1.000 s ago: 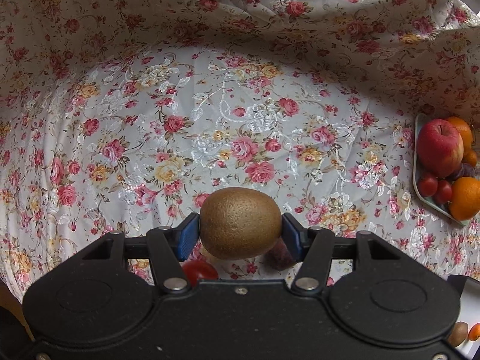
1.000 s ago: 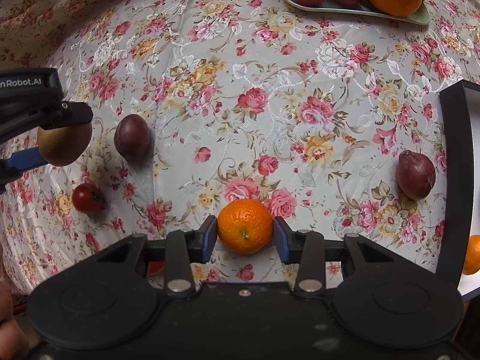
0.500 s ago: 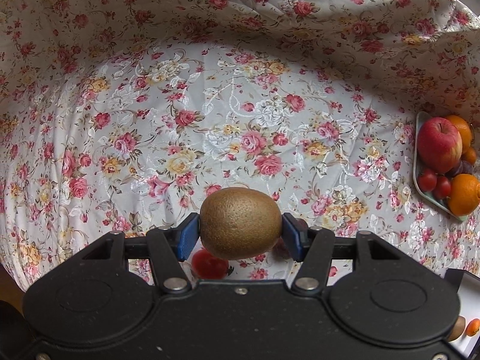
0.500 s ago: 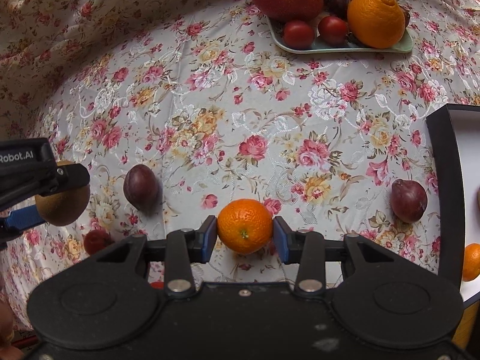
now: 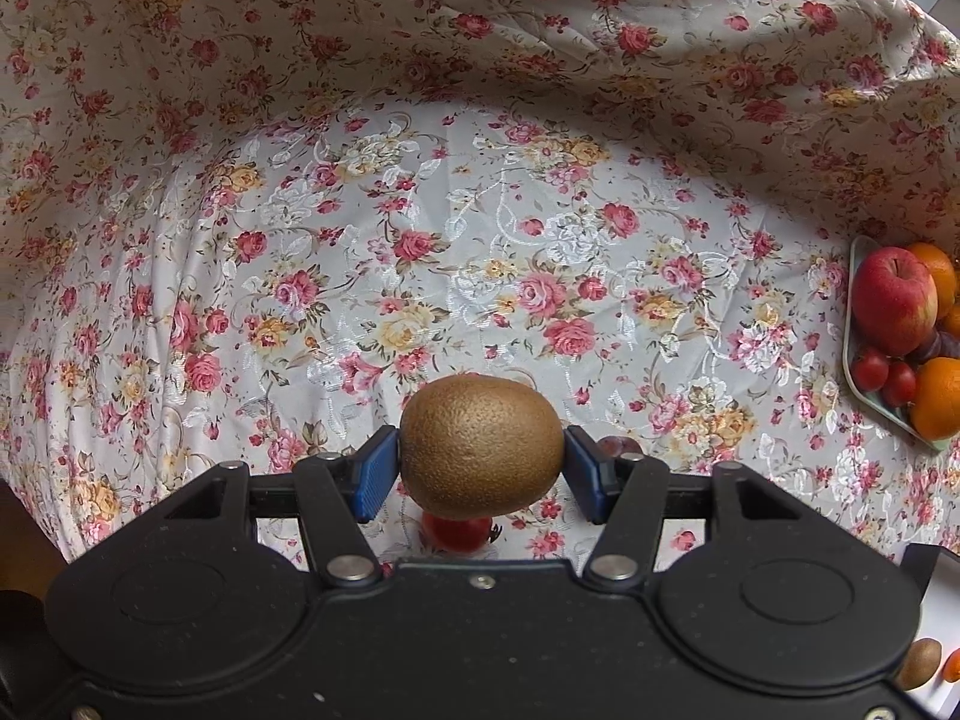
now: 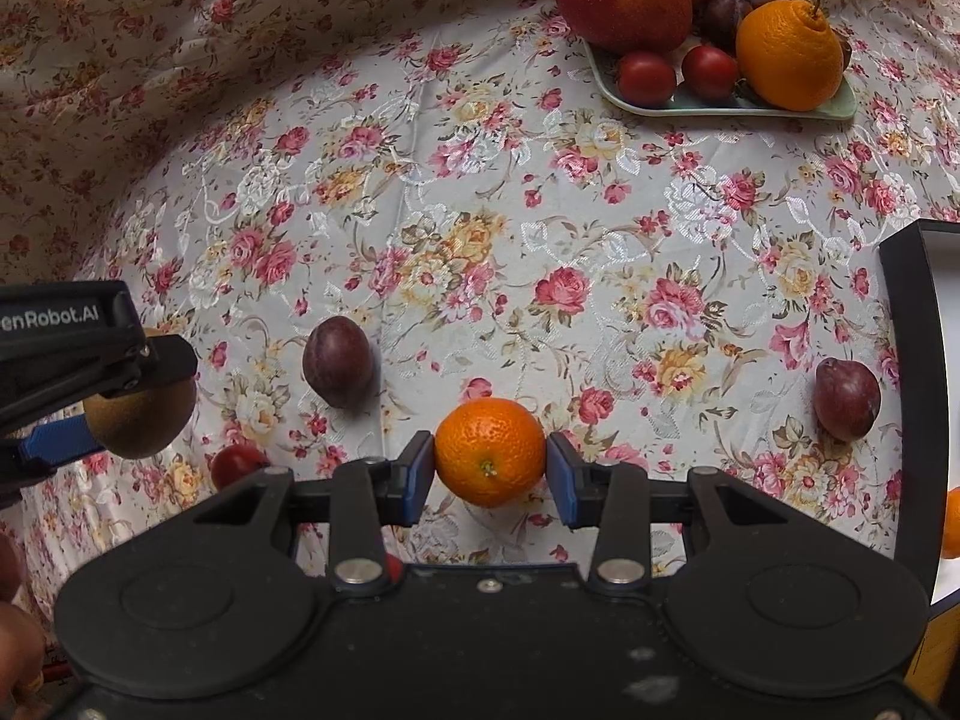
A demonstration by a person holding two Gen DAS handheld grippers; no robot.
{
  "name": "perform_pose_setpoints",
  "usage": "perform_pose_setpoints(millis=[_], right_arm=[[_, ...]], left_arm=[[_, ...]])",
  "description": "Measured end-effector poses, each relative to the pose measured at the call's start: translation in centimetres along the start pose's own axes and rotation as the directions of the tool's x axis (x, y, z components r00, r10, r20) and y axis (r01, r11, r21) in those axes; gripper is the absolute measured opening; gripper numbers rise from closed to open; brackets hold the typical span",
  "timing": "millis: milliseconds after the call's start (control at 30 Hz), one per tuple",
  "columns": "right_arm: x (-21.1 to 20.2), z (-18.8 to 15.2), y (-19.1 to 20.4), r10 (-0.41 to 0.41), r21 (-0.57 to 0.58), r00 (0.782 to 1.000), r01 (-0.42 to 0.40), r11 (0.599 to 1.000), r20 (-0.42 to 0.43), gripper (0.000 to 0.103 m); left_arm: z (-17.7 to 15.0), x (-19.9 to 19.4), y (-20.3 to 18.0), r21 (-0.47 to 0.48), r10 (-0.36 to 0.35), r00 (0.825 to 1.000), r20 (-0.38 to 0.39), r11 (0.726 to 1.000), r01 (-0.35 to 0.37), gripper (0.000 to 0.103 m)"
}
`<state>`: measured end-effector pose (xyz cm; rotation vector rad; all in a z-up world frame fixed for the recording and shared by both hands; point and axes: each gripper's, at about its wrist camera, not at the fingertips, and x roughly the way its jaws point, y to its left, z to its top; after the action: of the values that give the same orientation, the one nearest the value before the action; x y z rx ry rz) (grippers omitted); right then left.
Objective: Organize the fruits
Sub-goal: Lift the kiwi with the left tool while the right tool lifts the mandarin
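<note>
The kiwi (image 5: 482,445) sat pinched between the left gripper's (image 5: 480,475) blue pads above the floral cloth (image 5: 420,228); the mandarin (image 6: 489,451) was clamped likewise in the right gripper (image 6: 490,471). Open cloth stretched ahead to the green plate (image 6: 744,105) of fruit, with a black-rimmed box (image 6: 915,396) at the right edge. One plum (image 6: 337,368) lay left, another (image 6: 847,399) beside the box. A tomato (image 5: 457,531) showed partly under the kiwi.

Each black claw (image 5: 481,474) has blue ribbed pads (image 5: 377,474) and silver screws.
</note>
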<state>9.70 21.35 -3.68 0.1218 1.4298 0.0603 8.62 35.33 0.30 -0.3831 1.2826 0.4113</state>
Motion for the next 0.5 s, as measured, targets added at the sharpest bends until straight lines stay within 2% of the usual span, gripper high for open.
perform_pose_setpoints(millis=[267,500], right_arm=[[-2.3,1.1,-3.4,-0.015,0.041,0.998,0.012,0.999,0.068,0.042],[-4.4,2.2,-9.8,-0.036,0.161,0.994,0.019,0.987,0.104,0.042]], left_arm=[[-0.3,-0.8,-2.5,0.022,0.001,1.000,0.026,1.000,-0.002,0.062],[-2.0,-1.5,-7.3,0.112,-0.036,0.999,0.026,0.993,0.033,0.062]])
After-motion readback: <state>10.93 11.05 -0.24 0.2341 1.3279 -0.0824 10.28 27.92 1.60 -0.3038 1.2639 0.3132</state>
